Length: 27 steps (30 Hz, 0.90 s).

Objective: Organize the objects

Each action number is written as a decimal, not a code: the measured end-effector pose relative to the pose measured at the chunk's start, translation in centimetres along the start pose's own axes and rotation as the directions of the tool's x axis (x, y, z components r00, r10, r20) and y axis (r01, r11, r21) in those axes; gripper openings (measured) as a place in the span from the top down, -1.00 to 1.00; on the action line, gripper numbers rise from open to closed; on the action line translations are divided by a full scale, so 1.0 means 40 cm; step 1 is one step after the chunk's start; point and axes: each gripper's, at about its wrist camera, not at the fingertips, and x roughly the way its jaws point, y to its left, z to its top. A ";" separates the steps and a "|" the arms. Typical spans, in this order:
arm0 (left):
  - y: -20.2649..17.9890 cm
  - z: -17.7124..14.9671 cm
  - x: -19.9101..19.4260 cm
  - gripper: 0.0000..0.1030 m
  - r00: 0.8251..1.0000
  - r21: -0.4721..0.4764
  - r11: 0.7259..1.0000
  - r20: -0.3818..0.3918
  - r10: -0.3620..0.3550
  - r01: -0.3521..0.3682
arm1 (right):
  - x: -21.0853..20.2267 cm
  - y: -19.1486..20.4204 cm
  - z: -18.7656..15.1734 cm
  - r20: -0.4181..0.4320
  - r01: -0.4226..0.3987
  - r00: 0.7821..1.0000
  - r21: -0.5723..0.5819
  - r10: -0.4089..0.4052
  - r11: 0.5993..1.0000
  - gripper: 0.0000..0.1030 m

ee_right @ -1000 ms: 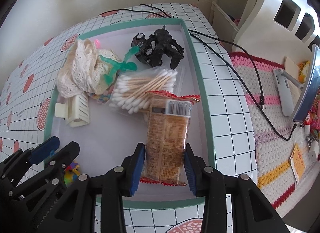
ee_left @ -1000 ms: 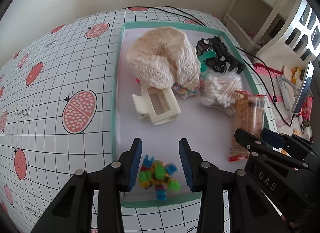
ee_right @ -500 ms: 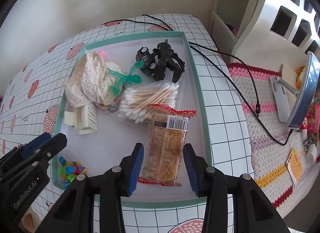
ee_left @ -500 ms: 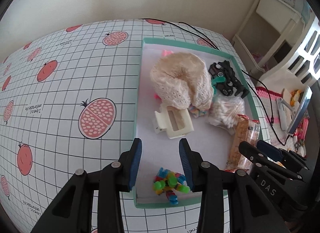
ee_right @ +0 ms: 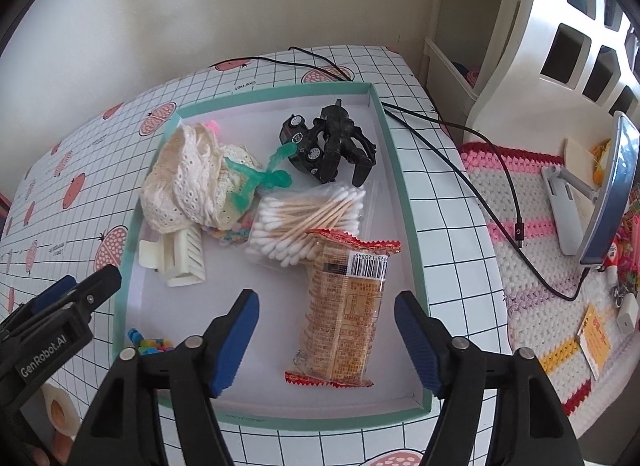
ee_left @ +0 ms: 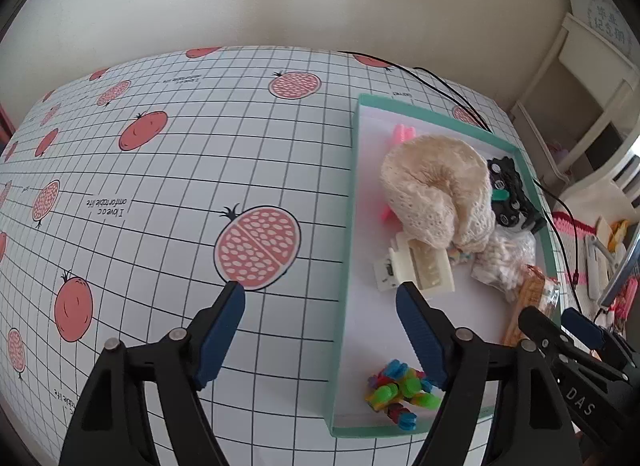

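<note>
Teal-rimmed, the shallow tray (ee_right: 404, 181) is filled with a cream lace cloth (ee_right: 188, 181), a black toy car (ee_right: 328, 143), a bag of cotton swabs (ee_right: 304, 221), a cracker packet (ee_right: 344, 314), a cream hair claw (ee_right: 180, 258) and a bright block toy (ee_left: 400, 390) in its near corner. The left gripper (ee_left: 320, 330) is held with fingers wide apart and empty, straddling the tray's left rim. The right gripper (ee_right: 326, 336) is likewise spread and empty above the cracker packet.

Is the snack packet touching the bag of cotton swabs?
Touching. The right wrist view shows the snack packet's red top edge lying over the bag of cotton swabs.
</note>
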 end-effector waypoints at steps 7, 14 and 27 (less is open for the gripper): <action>0.018 0.002 0.006 -0.91 0.999 -0.013 0.999 0.023 0.031 -0.031 | 0.002 0.003 0.002 0.019 0.000 1.000 0.002 0.000 1.000 -0.90; 0.041 0.007 -0.001 -0.95 0.997 -0.043 0.998 0.047 0.053 -0.051 | 0.005 0.001 0.002 0.032 0.004 0.999 0.004 -0.004 1.000 -1.00; 0.074 0.008 -0.049 -0.96 0.987 -0.011 0.996 0.130 0.090 -0.089 | -0.026 0.020 0.004 0.063 -0.017 0.998 0.008 0.017 1.000 -1.00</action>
